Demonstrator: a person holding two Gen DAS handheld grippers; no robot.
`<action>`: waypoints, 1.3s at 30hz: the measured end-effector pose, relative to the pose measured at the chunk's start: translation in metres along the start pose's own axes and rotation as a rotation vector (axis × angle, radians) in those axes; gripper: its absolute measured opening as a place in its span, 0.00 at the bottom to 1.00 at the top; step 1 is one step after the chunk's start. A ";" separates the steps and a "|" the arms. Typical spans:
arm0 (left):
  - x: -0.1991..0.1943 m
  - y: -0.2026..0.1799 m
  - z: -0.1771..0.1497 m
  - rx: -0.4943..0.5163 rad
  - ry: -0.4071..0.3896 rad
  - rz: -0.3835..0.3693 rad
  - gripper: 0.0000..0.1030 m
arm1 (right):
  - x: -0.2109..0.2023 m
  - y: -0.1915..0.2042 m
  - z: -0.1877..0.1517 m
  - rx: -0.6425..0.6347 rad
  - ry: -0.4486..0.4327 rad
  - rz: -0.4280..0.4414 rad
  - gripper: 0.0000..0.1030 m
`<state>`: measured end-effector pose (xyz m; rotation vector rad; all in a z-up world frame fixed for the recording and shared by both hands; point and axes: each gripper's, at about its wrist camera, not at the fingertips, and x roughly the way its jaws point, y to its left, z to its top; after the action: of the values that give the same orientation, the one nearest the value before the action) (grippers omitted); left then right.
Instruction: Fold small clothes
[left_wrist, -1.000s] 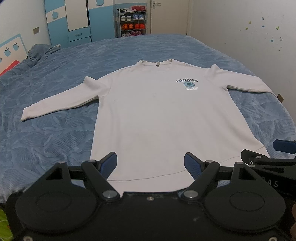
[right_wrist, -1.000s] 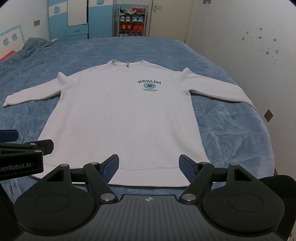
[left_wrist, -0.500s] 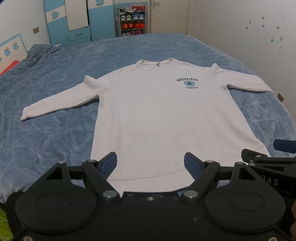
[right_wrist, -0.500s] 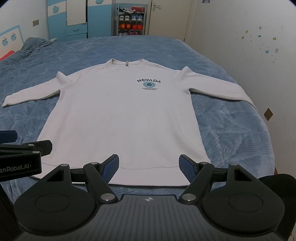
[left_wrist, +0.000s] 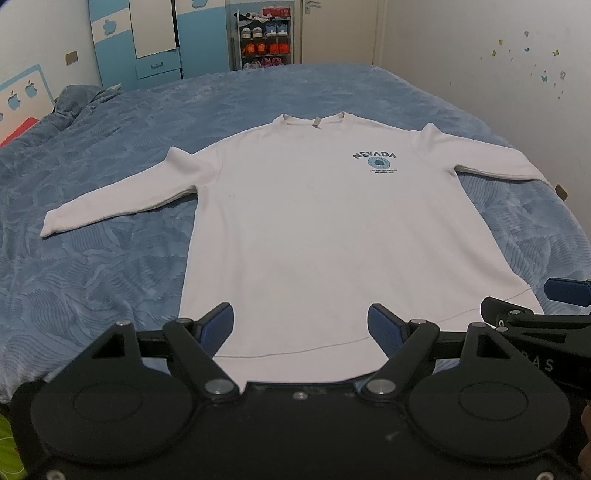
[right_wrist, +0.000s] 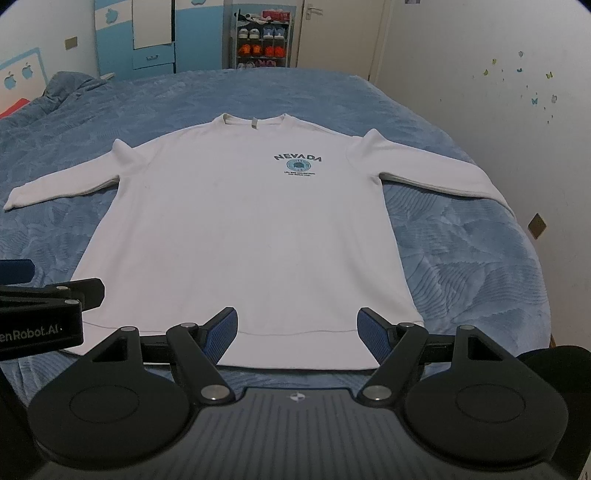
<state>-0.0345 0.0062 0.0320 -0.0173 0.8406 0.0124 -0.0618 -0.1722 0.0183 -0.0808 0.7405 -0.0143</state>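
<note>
Bed (left_wrist: 110, 258): both grippers' fingers (left_wrist: 218, 325) spread.

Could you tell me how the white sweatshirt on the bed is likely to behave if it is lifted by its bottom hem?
The sweatshirt lies flat with limp sleeves, so it would probably drape and sag, not hold shape. It looks thick, so likely somewhat heavy for cloth. The textured bedspread may drag on it slightly when pulled.

Left gripper (left_wrist: 301, 323) and right gripper (right_wrist: 297, 325): side by side, level, blue-padded fingers (right_wrist: 221, 328) spread wide, gripping nothing.
</note>
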 end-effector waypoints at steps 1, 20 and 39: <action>0.001 0.001 0.000 0.003 0.002 0.001 0.79 | 0.000 0.000 0.000 0.004 -0.003 -0.001 0.84; 0.029 0.023 0.008 -0.053 0.027 0.002 0.79 | 0.017 -0.007 0.014 0.094 -0.051 0.066 0.85; 0.188 0.428 0.059 -0.831 -0.154 0.407 0.79 | 0.117 -0.039 0.107 -0.110 -0.057 -0.140 0.87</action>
<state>0.1271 0.4365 -0.0727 -0.6186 0.6248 0.7365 0.0975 -0.2083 0.0208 -0.2365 0.6768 -0.1041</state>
